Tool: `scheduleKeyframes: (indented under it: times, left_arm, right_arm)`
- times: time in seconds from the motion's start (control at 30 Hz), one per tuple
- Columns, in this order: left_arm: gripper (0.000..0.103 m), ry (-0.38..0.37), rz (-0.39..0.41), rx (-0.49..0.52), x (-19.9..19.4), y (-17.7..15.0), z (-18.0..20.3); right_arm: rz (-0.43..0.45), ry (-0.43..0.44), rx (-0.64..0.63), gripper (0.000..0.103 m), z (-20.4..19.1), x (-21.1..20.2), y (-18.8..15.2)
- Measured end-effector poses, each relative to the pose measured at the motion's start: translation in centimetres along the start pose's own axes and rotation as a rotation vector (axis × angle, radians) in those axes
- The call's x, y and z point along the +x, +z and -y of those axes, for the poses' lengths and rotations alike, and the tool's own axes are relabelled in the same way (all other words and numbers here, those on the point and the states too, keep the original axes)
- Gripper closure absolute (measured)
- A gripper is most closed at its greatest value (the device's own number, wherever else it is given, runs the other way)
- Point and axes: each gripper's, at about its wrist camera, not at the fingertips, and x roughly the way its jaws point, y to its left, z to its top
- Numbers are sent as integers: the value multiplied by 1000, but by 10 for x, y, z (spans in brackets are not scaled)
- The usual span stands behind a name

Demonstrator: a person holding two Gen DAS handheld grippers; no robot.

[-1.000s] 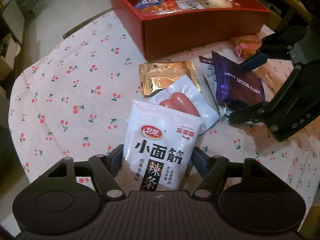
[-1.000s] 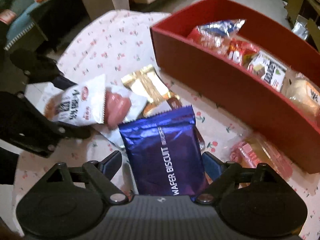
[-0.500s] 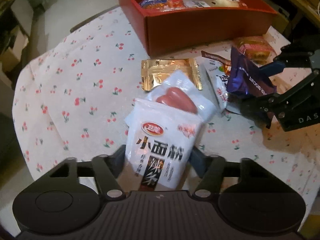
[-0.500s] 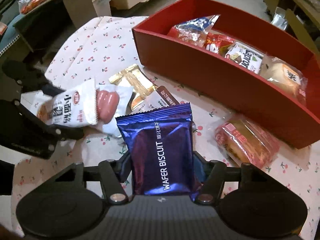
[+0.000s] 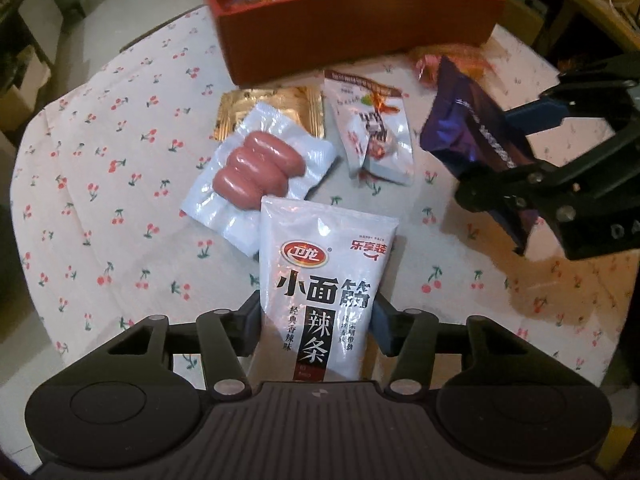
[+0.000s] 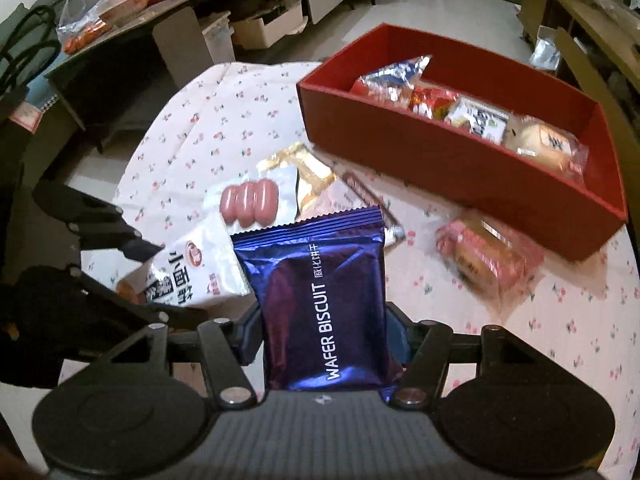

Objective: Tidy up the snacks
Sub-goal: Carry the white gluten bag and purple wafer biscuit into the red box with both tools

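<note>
My left gripper (image 5: 316, 314) is shut on a white spicy-strip packet (image 5: 320, 280) and holds it above the table; the packet also shows in the right wrist view (image 6: 188, 276). My right gripper (image 6: 326, 336) is shut on a purple wafer biscuit pack (image 6: 320, 304), also held off the table; it also shows in the left wrist view (image 5: 476, 132). The red box (image 6: 460, 160) stands at the far side and holds several snacks. A sausage pack (image 5: 256, 172), a gold packet (image 5: 276, 108) and a white packet (image 5: 372, 132) lie on the cloth.
A pink wrapped cake (image 6: 484, 256) lies near the box's front wall. The round table has a cherry-print cloth (image 5: 100, 160). Desks, boxes and bags stand on the floor beyond the table (image 6: 256, 28).
Both grippers have lifted their packs up and back from the table. The white packet has come off the sausage pack, which now lies uncovered. The box looks farther away.
</note>
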Motion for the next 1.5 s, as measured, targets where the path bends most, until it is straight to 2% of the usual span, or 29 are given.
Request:
scheduleKeyframes:
  times: [0.1, 0.17, 0.27, 0.33, 0.4, 0.5, 0.57, 0.8, 1.07, 1.23, 1.5]
  left_arm:
    - [31, 19, 9, 25, -1, -1, 6]
    - [14, 47, 14, 51, 1, -3, 10]
    - [12, 46, 9, 42, 4, -4, 5]
    - [17, 28, 4, 25, 3, -5, 4]
    - [26, 2, 4, 18, 0, -5, 5]
    - [36, 7, 11, 8, -4, -7, 11]
    - [47, 5, 16, 1, -7, -8, 14]
    - [51, 4, 39, -40, -14, -12, 23]
    - [51, -22, 130, -151, -43, -2, 31]
    - [51, -15, 165, -155, -56, 20, 42]
    - [52, -28, 209, -183, -51, 57, 32]
  right_arm:
    - [-16, -5, 10, 35, 0, 1, -7]
    - [-27, -10, 15, 35, 2, 3, -11]
    - [-49, -16, 22, 35, 6, 8, -12]
    - [-61, -22, 25, 35, 8, 12, -12]
    - [-69, -22, 23, 35, 8, 14, -12]
    - [-79, -28, 20, 35, 5, 17, -14]
    - [-81, -38, 22, 35, 5, 19, -16]
    - [-31, -47, 57, 35, 3, 1, -24]
    - [50, -42, 95, 35, 3, -31, -31]
    - [111, -59, 147, 35, 15, -51, -30]
    - [129, -108, 197, 36, 37, -43, -4]
